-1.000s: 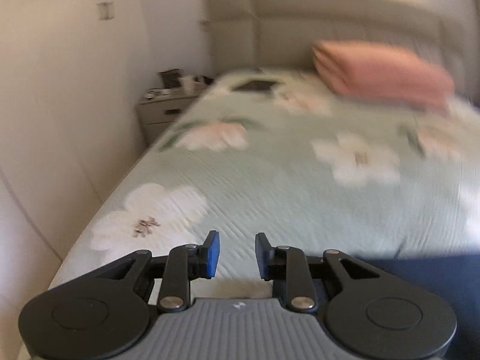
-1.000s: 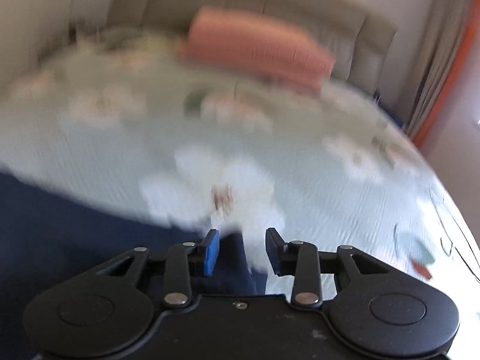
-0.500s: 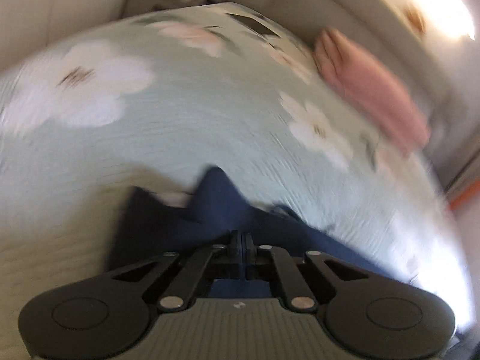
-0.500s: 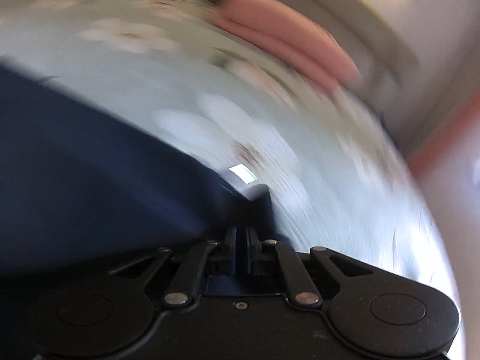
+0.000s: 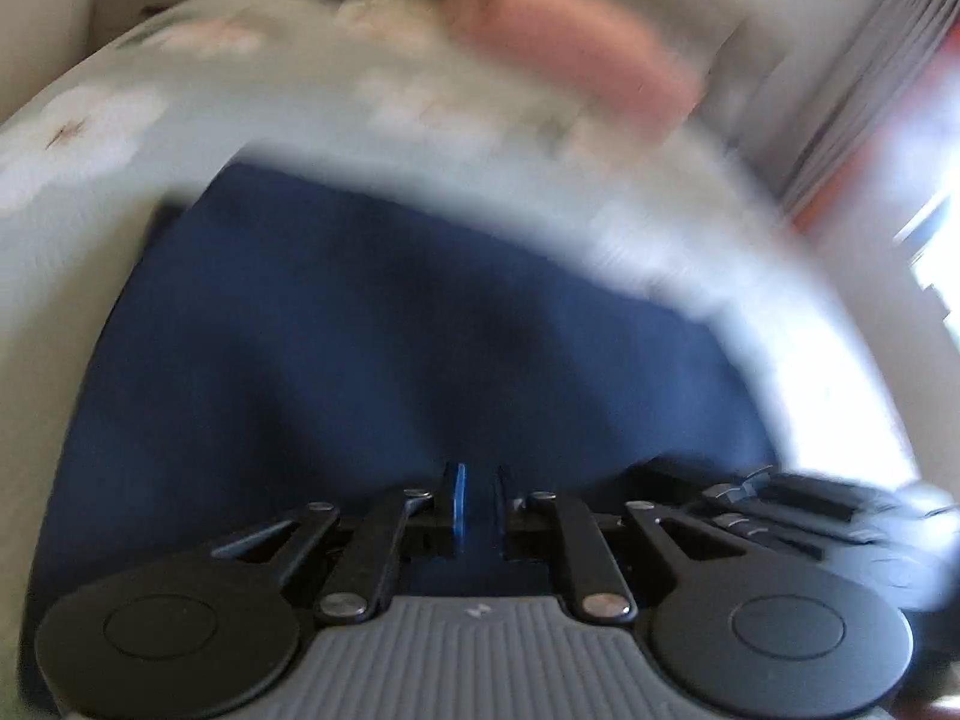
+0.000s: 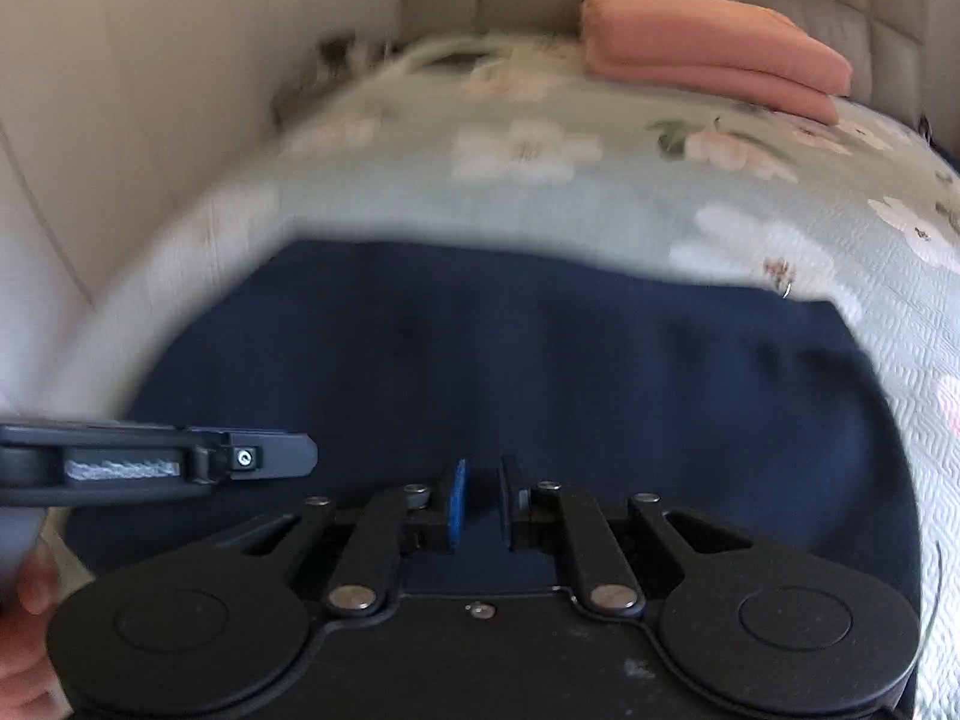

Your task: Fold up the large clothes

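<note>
**A:** Where is the cloth, and what are the tools doing?

**B:** The navy garment (image 5: pixel 390 330) lies spread on the bed (image 6: pixel 600 204), just under both tools, its far edge running across the flowered cover. The left hand-held gripper (image 5: pixel 479 507) has its pads pressed almost together. Whether a fold sits in that slit I cannot tell. The right hand-held gripper (image 6: pixel 480 501) has just been opening; its pads stand a little apart, with navy showing through the gap and no fold clearly pinched.

**A:** So the fold is being laid down?

**B:** That is my reading. To do it well, I would set both corners down level with each other, let go only once the edge lies flat, then draw the tools back low so nothing drags.

**A:** And compared with a second ago?

**B:** Then both pairs of jaws were spread wide and aimed up the bed toward the folded pink blanket (image 6: pixel 708 54), with only a strip of navy at the frame's edge. Half a second ago both were clamped on bunched cloth. Now they tilt downward, side by side, and smooth navy fills the lower view.
</note>
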Tool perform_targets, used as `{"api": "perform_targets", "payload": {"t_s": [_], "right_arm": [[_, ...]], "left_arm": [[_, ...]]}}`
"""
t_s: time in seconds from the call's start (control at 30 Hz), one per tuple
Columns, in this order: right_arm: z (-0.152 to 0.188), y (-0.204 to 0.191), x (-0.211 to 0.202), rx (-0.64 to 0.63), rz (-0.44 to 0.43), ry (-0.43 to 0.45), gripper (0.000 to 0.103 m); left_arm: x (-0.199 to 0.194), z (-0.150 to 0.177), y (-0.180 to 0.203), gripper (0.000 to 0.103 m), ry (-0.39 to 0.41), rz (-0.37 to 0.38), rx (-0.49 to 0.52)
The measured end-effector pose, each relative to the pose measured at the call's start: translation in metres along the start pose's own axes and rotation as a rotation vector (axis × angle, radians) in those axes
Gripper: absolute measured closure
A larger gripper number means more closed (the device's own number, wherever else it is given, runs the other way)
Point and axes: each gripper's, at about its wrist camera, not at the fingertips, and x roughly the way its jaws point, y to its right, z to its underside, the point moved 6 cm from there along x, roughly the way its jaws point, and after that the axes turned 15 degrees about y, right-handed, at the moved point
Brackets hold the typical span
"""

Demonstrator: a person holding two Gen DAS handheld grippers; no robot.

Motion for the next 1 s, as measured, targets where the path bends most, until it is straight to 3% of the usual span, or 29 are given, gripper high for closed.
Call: {"api": "perform_targets", "payload": {"t_s": [0.03, 0.1, 0.13, 0.23, 0.3, 0.4, 0.47, 0.5, 0.53, 0.6, 0.67, 0.73, 0.8, 0.9, 1.0], "right_arm": [[0.011, 0.002, -0.005, 0.01, -0.002, 0.0, 0.093], [0.023, 0.009, -0.027, -0.002, 0.001, 0.026, 0.097], [0.026, 0.012, -0.035, -0.018, 0.032, 0.018, 0.097], [0.048, 0.026, -0.045, 0.034, 0.082, -0.089, 0.096], [0.06, 0.03, -0.049, 0.078, 0.11, -0.151, 0.096], [0.053, 0.03, -0.066, 0.111, 0.115, -0.132, 0.095], [0.039, 0.022, -0.079, 0.135, 0.102, -0.076, 0.095], [0.03, 0.017, -0.081, 0.145, 0.09, -0.046, 0.095], [0.02, 0.011, -0.081, 0.152, 0.074, -0.013, 0.094], [0.009, 0.001, -0.077, 0.149, 0.053, 0.028, 0.094], [0.006, -0.005, -0.068, 0.138, 0.044, 0.026, 0.094], [0.006, -0.009, -0.063, 0.146, 0.042, 0.031, 0.094], [0.009, -0.01, -0.06, 0.146, 0.044, 0.038, 0.094], [0.017, -0.008, -0.061, 0.156, 0.064, 0.031, 0.094], [0.019, -0.003, -0.058, 0.183, 0.073, 0.035, 0.093]], "left_arm": [[0.001, 0.012, -0.016, 0.1, -0.001, -0.018, -0.018], [-0.01, 0.019, -0.051, 0.1, 0.007, 0.023, -0.187], [-0.02, 0.02, -0.068, 0.1, 0.002, 0.001, -0.245], [-0.048, 0.023, -0.105, 0.1, 0.009, -0.117, -0.198], [-0.064, 0.025, -0.12, 0.1, -0.014, -0.135, -0.196], [-0.089, 0.02, -0.127, 0.098, -0.012, -0.157, -0.157], [-0.104, 0.009, -0.127, 0.086, 0.018, -0.174, -0.115], [-0.11, 0.005, -0.124, 0.066, 0.032, -0.183, -0.106], [-0.112, 0.001, -0.125, 0.051, 0.05, -0.179, -0.105], [-0.105, -0.008, -0.121, 0.042, 0.044, -0.131, -0.137], [-0.092, -0.002, -0.125, 0.042, -0.026, -0.079, -0.186], [-0.081, 0.004, -0.128, 0.042, -0.046, -0.088, -0.202], [-0.064, 0.011, -0.133, 0.04, -0.091, -0.038, -0.228], [-0.049, 0.011, -0.131, 0.019, -0.089, 0.087, -0.266], [-0.037, 0.006, -0.126, 0.016, -0.069, 0.14, -0.28]]}}
